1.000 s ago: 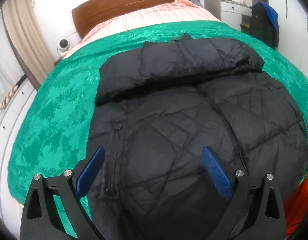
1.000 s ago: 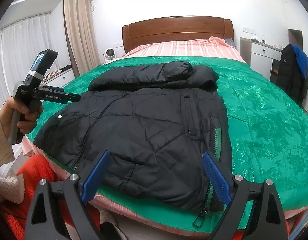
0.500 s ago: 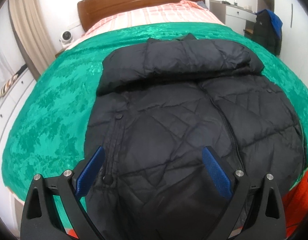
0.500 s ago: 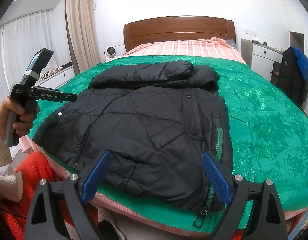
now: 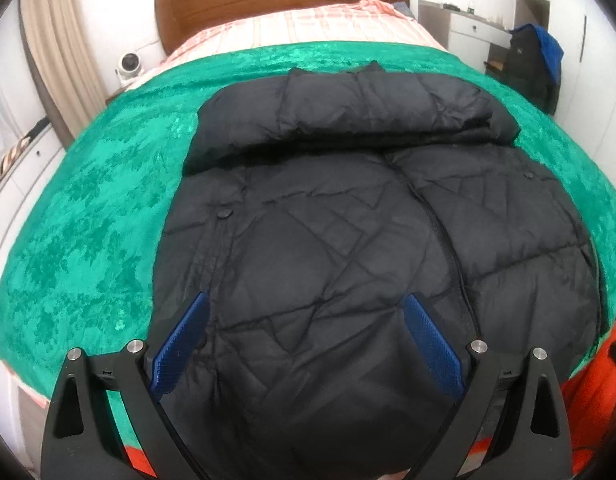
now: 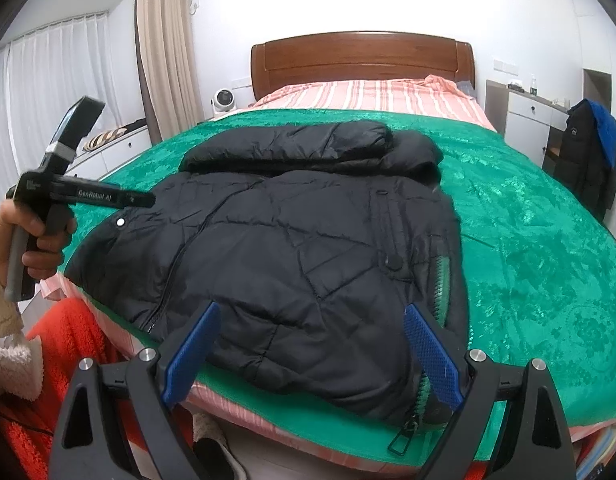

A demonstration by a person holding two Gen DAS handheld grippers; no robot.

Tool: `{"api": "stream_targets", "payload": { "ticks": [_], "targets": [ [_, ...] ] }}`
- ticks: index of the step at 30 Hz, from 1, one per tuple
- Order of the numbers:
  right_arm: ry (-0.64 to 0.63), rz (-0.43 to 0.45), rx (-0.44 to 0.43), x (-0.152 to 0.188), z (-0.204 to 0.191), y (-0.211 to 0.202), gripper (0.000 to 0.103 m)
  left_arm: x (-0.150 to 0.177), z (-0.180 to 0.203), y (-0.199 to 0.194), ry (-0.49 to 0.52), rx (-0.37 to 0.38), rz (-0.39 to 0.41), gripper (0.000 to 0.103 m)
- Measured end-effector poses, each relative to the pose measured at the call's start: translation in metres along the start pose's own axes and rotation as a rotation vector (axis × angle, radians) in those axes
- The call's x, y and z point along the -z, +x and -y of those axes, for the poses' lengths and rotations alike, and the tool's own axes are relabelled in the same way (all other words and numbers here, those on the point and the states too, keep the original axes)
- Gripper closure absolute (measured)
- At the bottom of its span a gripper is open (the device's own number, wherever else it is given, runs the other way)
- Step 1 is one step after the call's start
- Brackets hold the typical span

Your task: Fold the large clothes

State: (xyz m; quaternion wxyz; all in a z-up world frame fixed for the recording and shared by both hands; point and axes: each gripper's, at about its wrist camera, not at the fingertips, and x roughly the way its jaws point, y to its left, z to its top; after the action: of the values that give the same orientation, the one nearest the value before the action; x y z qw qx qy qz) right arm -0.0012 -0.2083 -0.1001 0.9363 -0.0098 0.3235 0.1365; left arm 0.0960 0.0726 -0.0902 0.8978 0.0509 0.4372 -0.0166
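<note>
A black quilted puffer jacket (image 5: 328, 260) lies flat on the green blanket (image 5: 87, 220), front up, with its upper part folded across as a thick roll (image 5: 348, 112). My left gripper (image 5: 305, 340) hovers open over the jacket's near hem, with nothing between its blue pads (image 5: 179, 344). In the right wrist view the jacket (image 6: 299, 248) reaches the bed's near edge, and its zip pull (image 6: 404, 436) hangs over. My right gripper (image 6: 312, 352) stands open above that hem near the zip side. A hand holds the left gripper (image 6: 145, 200) by the jacket's left corner.
The bed has a wooden headboard (image 6: 360, 56) and a pink striped sheet (image 6: 372, 96). A small white fan (image 6: 221, 100) sits at the left bedside. A white dresser (image 6: 528, 120) and a dark coat (image 6: 588, 164) stand on the right. Red fleece fabric (image 6: 67, 344) lies below the near edge.
The left gripper has rolled slightly, so the bed sits more level in its view, and more of the near bed edge shows. The right gripper has not moved.
</note>
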Motion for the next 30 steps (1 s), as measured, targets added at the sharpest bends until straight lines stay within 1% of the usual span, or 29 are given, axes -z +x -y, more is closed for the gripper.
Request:
{"api": "stream_targets", "payload": {
  "ticks": [4,6,8,9,13,18,20,23,30],
  "targets": [
    [0.065,-0.010,0.015,-0.001,0.015,0.001,0.011,0.009,-0.009,0.007,-0.031,0.002,-0.028,0.005],
    [0.083,-0.018,0.025,-0.001,0.019,0.002,0.011,0.017,-0.014,0.013,-0.029,-0.027,-0.049,0.005],
    [0.095,-0.024,0.033,-0.002,0.023,0.003,0.011,0.027,-0.020,0.020,-0.021,-0.088,-0.080,0.005],
    [0.099,-0.025,0.039,-0.003,0.025,0.002,0.011,0.030,-0.024,0.020,-0.028,-0.098,-0.087,0.005],
    [0.103,-0.007,0.077,-0.010,0.035,-0.006,0.011,0.036,-0.046,0.009,-0.099,-0.094,-0.079,0.005],
    [0.113,-0.033,0.093,-0.018,0.050,-0.001,0.011,0.037,-0.064,0.000,-0.145,-0.163,-0.075,0.005],
    [0.141,-0.042,0.092,-0.021,0.057,0.001,0.011,0.037,-0.068,0.000,-0.149,-0.194,-0.077,0.005],
    [0.178,-0.055,0.099,-0.024,0.067,0.003,0.011,0.037,-0.072,-0.001,-0.149,-0.214,-0.076,0.005],
    [0.214,-0.088,0.098,-0.021,0.072,0.009,0.011,0.038,-0.074,0.002,-0.144,-0.231,-0.070,0.005]
  ]
}}
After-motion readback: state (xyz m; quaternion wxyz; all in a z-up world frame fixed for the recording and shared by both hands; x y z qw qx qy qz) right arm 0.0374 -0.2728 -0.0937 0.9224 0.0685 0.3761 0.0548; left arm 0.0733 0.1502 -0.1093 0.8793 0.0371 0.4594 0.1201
